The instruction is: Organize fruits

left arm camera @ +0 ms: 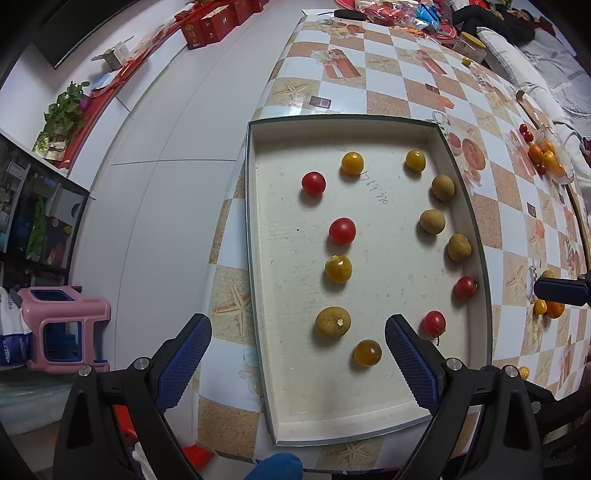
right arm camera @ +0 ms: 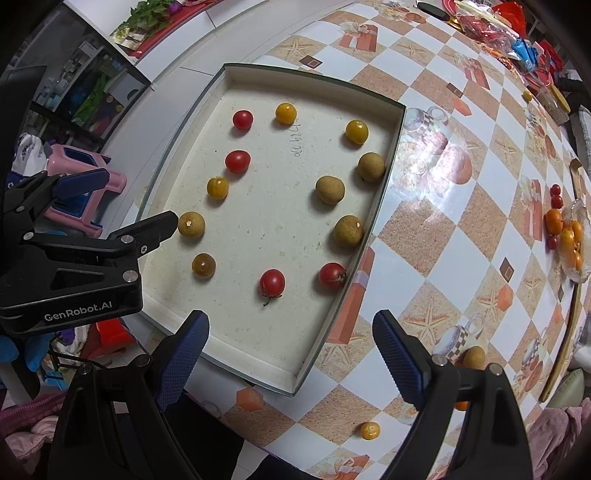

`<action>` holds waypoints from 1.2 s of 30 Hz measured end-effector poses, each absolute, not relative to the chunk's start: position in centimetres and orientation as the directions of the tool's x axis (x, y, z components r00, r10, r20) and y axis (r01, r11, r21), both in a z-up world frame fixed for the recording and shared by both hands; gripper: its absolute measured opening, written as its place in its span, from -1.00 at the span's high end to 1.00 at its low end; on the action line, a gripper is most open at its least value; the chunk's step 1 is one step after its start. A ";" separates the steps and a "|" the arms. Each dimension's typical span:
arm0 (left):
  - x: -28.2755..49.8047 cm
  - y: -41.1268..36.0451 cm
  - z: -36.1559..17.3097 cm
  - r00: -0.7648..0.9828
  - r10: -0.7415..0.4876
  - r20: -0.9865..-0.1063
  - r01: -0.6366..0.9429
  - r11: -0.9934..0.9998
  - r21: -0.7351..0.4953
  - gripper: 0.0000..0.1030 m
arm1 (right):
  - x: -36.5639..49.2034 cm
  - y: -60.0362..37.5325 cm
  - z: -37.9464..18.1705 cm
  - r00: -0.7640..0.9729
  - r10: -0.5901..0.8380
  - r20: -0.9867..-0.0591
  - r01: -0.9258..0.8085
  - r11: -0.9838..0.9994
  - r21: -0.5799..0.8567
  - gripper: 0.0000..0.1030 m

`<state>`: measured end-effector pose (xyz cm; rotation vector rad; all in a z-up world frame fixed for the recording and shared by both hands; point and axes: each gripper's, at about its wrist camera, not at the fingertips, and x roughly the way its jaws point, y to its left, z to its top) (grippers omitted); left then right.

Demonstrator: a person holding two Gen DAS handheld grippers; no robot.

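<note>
A shallow white tray [left arm camera: 388,258] lies on the checkered table and holds red tomatoes, yellow tomatoes and brown longans, spaced apart. My left gripper [left arm camera: 297,328] hangs open over the tray's near end, pointing down. A longan [left arm camera: 332,321] and a yellow tomato [left arm camera: 367,352] lie below the gap between its fingers, untouched. My right gripper [right arm camera: 290,321] is open and holds nothing, above the tray's [right arm camera: 277,221] near right corner. In the right wrist view the left gripper [right arm camera: 136,199] shows at the tray's left edge, beside a longan [right arm camera: 191,224]. One right finger [left arm camera: 561,291] shows at the left view's far right.
Loose on the table are a yellow tomato [right arm camera: 370,430] and a longan [right arm camera: 473,357]. A heap of oranges and red tomatoes [right arm camera: 565,232] lies far right. Packets clutter the table's far end [left arm camera: 406,14]. A pink stool [left arm camera: 62,328] stands on the floor left of the table.
</note>
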<state>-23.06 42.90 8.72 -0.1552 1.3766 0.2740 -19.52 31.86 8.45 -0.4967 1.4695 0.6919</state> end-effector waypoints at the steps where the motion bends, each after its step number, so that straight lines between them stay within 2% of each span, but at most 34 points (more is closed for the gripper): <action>1: -23.0 42.9 8.7 0.167 0.103 -0.981 -0.282 0.958 0.052 -0.86 | -19.5 31.9 8.4 -0.031 0.118 -0.993 -0.690 0.716 0.107 -0.79; 36: -23.3 42.3 8.3 0.130 0.117 -0.985 -0.275 0.958 0.077 -0.86 | -19.9 32.3 8.2 -0.034 0.132 -0.991 -0.687 0.717 0.119 -0.79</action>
